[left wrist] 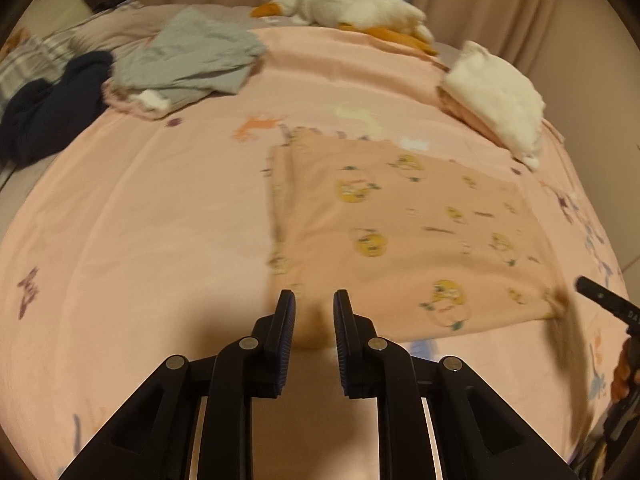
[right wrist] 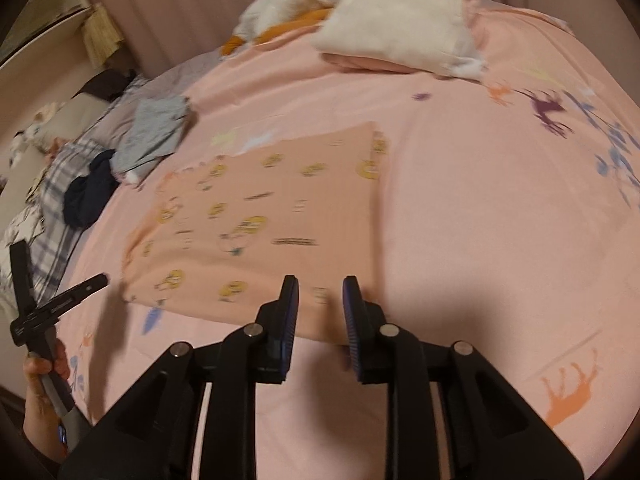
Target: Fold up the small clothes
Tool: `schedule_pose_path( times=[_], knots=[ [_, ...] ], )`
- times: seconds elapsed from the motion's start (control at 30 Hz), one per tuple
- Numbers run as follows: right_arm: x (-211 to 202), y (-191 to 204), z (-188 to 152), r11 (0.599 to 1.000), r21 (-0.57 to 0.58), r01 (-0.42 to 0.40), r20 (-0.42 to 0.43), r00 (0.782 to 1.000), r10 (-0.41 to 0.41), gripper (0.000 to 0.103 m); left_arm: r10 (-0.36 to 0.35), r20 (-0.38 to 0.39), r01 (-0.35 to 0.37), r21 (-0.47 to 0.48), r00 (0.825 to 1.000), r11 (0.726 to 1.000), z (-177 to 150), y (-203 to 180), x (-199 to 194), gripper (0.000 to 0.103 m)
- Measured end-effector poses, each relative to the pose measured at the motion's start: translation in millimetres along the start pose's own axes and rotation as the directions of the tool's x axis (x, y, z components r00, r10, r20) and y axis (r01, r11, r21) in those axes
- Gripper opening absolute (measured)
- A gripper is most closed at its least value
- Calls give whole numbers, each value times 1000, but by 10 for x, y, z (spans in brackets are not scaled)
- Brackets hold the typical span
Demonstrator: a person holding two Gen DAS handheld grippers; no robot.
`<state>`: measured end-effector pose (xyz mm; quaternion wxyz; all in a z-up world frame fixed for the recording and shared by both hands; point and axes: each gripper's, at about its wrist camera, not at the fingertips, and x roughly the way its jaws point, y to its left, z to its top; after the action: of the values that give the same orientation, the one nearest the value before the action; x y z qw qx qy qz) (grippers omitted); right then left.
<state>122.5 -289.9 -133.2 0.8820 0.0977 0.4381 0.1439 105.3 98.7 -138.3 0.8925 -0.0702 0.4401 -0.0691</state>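
Peach garment lying flat on bed, near edge seemingly between left gripper spread fingers, right gripper fingers spread, holding nothing

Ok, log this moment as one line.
left claw: open | right claw: open | peach printed garment: flat on bed, unheld | folded stack: far side

Matt cloth garment on smooth cotton-like bedsheet.
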Motion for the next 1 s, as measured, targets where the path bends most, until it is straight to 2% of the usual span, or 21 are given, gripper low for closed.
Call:
schedule_pose_path(
  times=[0.2,0.37,0.6,1.0],
  knots=[
    [239,421,-15,994,-93,-63,-39,997,60,24,-33,-16,34,71,999,997,26,-337,163,15],
    [474,622,-35,986,-154,-59,-81,996,47,24,-27,-50,32,110,998,993,-24,-486,327,15],
    [700,585,-179,988,-150,-34,-155,988,11,23,7,-89,7,150,996,989,-167,-515,465,16],
    [673,541,-276,990,-136,-34,-159,987,12,20,-9,-96,23,139,995,990,-233,-464,418,18]
  ],
)
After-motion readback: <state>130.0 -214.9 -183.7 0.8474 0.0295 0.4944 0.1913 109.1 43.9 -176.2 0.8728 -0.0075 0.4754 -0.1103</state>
